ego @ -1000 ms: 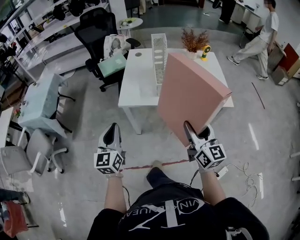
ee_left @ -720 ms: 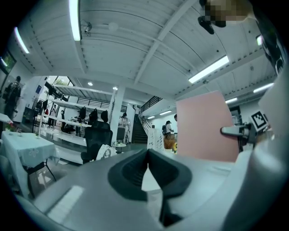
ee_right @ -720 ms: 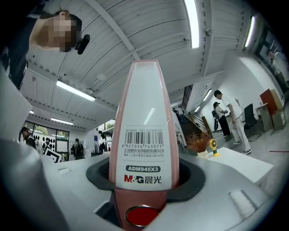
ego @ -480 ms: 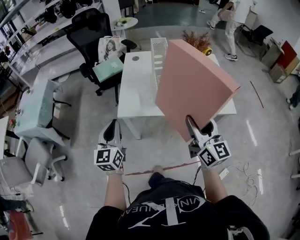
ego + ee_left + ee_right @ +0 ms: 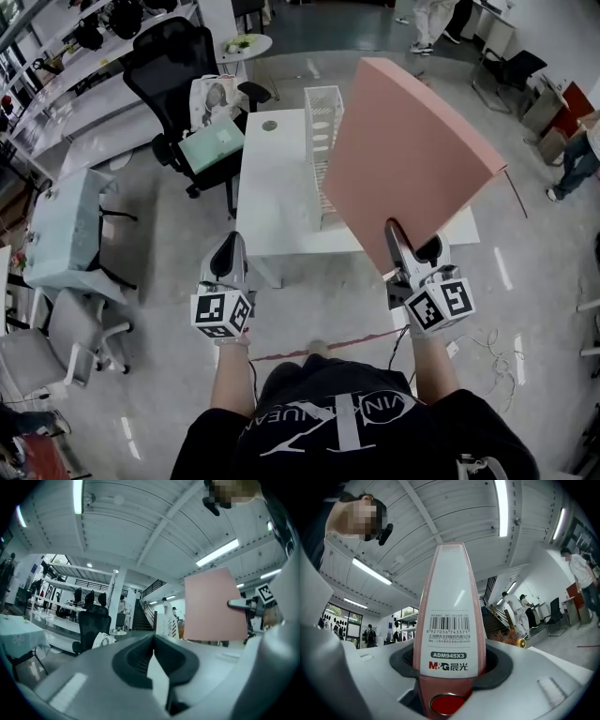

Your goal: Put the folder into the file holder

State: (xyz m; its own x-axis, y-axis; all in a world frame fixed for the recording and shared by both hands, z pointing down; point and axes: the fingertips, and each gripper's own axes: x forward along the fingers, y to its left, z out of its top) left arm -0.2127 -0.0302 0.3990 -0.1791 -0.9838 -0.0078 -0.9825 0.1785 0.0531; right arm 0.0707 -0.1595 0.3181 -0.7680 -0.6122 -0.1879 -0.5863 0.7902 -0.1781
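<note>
A large pink folder (image 5: 412, 159) stands tilted in the air over the right half of the white table (image 5: 277, 187). My right gripper (image 5: 412, 258) is shut on its lower spine. In the right gripper view the spine (image 5: 451, 620), with its white barcode label, fills the space between the jaws of that gripper (image 5: 450, 667). The white wire file holder (image 5: 323, 122) stands upright on the table, just left of the folder. My left gripper (image 5: 228, 262) hangs over the floor in front of the table, shut with nothing in it. The left gripper view shows the folder (image 5: 213, 604) at the right.
A black office chair (image 5: 183, 66) with a green bag (image 5: 211, 145) stands left of the table. Farther left are a teal-covered table (image 5: 66, 220) and a grey chair (image 5: 56, 328). A person (image 5: 572, 159) walks at the right edge. A red line (image 5: 309, 347) crosses the floor.
The right gripper has lifted the folder higher and a little to the right, so it now covers the plant on the table. The table looks nearer. The left gripper has barely moved.
</note>
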